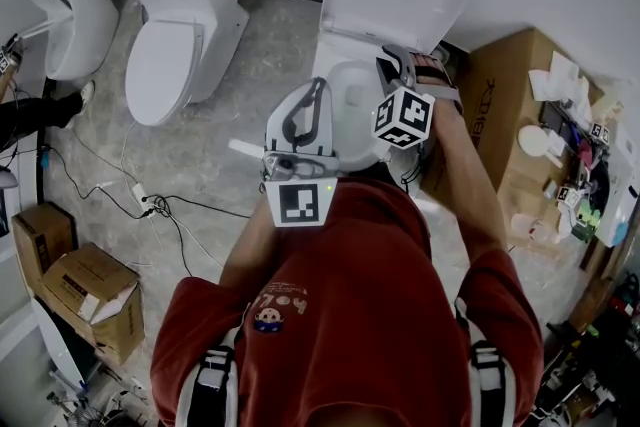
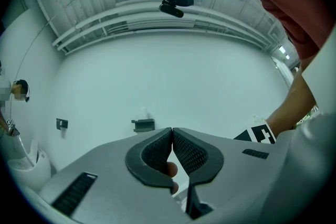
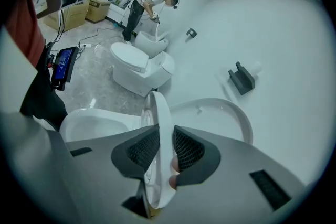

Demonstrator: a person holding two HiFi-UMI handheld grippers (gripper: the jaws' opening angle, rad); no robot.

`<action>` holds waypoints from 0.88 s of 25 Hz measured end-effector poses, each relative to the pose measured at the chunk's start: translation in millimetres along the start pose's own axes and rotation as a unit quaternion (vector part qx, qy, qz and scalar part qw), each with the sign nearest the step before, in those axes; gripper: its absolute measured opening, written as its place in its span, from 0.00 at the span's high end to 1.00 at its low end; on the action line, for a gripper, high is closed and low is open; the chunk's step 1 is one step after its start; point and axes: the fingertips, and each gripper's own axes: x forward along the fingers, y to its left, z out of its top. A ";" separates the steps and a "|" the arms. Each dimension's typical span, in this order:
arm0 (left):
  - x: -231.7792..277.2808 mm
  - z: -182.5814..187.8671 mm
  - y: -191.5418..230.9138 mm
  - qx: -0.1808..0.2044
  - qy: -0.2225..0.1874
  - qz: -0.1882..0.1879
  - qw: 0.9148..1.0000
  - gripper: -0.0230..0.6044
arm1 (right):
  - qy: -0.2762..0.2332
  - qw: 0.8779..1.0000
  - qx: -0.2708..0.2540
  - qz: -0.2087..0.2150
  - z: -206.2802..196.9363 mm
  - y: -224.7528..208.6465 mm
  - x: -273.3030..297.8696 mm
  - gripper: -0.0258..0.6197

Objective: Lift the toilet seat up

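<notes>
The toilet seat (image 3: 159, 107) stands up on its edge, over the white bowl (image 3: 92, 126) and in front of the open lid (image 3: 215, 118). My right gripper (image 3: 166, 140) pinches the seat's rim between its two jaws. My left gripper (image 2: 172, 136) has its jaws pressed together with nothing in them. It points at the white wall (image 2: 173, 76). Another toilet (image 3: 139, 68) sits near by.

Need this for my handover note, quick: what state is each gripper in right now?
Left gripper: closed, tongs together, holding nothing.
Right gripper: closed on the toilet seat, gripping its rim.
</notes>
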 end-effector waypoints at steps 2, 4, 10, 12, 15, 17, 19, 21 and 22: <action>0.6 -0.2 1.2 -0.001 0.002 0.005 1.000 0.93 | -0.001 1.000 -0.004 -0.003 -0.1 -5.1 2.6 0.82; 1.6 0.7 1.5 -0.002 0.000 0.010 1.000 0.93 | -0.001 1.000 -0.004 -0.007 -1.0 -10.6 4.9 0.82; 4.4 1.3 2.0 -0.002 0.001 0.021 1.000 0.93 | -0.002 1.000 -0.011 -0.014 -3.7 -25.9 11.8 0.83; 4.2 1.4 3.1 -0.003 0.001 0.025 1.000 0.93 | -0.002 1.000 -0.013 -0.017 -3.8 -30.7 14.2 0.83; 5.8 1.3 3.6 -0.011 -0.002 0.033 0.999 0.93 | -0.002 1.000 -0.016 -0.022 -5.2 -39.3 19.0 0.83; 8.1 1.1 2.8 -0.009 -0.001 0.035 0.999 0.93 | -0.002 1.000 -0.018 -0.024 -8.2 -45.9 22.7 0.83; 10.0 2.9 4.0 -0.013 -0.004 0.041 0.999 0.93 | -0.003 0.999 -0.018 -0.027 -10.6 -52.4 26.1 0.83; 11.3 5.1 6.9 -0.019 -0.007 0.048 0.999 0.93 | -0.003 0.999 -0.018 -0.031 -11.1 -59.2 29.5 0.84; 12.0 5.7 8.1 -0.020 -0.008 0.050 0.999 0.93 | -0.004 0.999 -0.017 -0.032 -11.2 -62.6 31.5 0.84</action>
